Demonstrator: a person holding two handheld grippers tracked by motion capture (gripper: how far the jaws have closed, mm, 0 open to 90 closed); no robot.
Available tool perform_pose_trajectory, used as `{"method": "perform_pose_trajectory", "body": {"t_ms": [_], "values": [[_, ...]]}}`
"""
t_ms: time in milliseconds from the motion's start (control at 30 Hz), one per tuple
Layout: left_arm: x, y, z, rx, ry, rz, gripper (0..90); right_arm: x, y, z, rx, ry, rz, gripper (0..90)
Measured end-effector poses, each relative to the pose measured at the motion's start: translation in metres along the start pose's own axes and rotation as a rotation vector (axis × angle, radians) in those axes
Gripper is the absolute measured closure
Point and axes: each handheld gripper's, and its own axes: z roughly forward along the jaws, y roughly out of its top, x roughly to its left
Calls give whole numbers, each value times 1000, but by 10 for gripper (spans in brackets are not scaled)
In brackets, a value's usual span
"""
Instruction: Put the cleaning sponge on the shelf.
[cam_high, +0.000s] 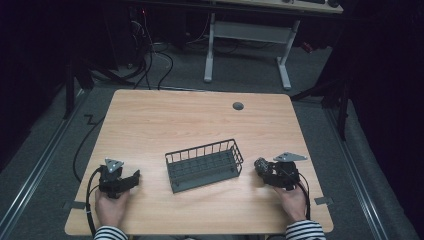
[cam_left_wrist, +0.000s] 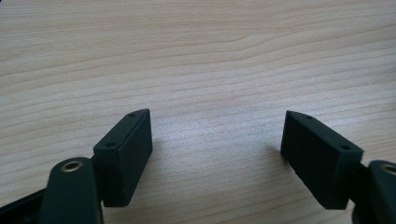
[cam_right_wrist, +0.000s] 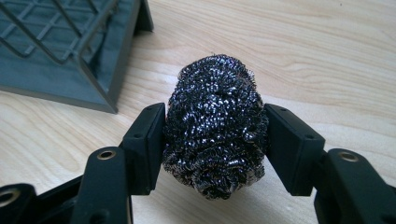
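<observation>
A dark steel-wool scouring ball (cam_right_wrist: 215, 126) is squeezed between the two black jaws of my right gripper (cam_right_wrist: 215, 140). In the high view that gripper (cam_high: 264, 167) sits near the table's right front, just right of a dark wire basket (cam_high: 204, 165), with the ball (cam_high: 261, 165) at its tip. The basket's corner (cam_right_wrist: 100, 70) appears at the upper left of the right gripper view. My left gripper (cam_high: 134, 176) rests at the left front of the table, pointing toward the basket. Its jaws stand wide apart over bare wood (cam_left_wrist: 217, 140), holding nothing.
The light wooden table (cam_high: 165, 120) has a grey cable grommet (cam_high: 238, 106) near its far edge. Beyond the table stand a white desk frame (cam_high: 247, 45) and loose cables (cam_high: 150, 60) on the grey floor. Striped sleeves (cam_high: 305, 231) enter from the bottom.
</observation>
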Motion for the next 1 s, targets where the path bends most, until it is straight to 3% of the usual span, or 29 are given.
{"method": "perform_pose_trajectory", "body": {"t_ms": [267, 467, 767, 1000], "values": [[0, 0, 0, -1, -1, -2, 252, 0, 14, -19, -53, 39, 6, 419], [-1, 0, 1, 4, 2, 15, 248, 4, 26, -28, -67, 41, -12, 419], [-1, 0, 1, 4, 3, 15, 248, 9, 50, -50, -129, 91, -30, 419], [-1, 0, 1, 4, 3, 15, 248, 15, 61, -56, -148, 118, -40, 419]]}}
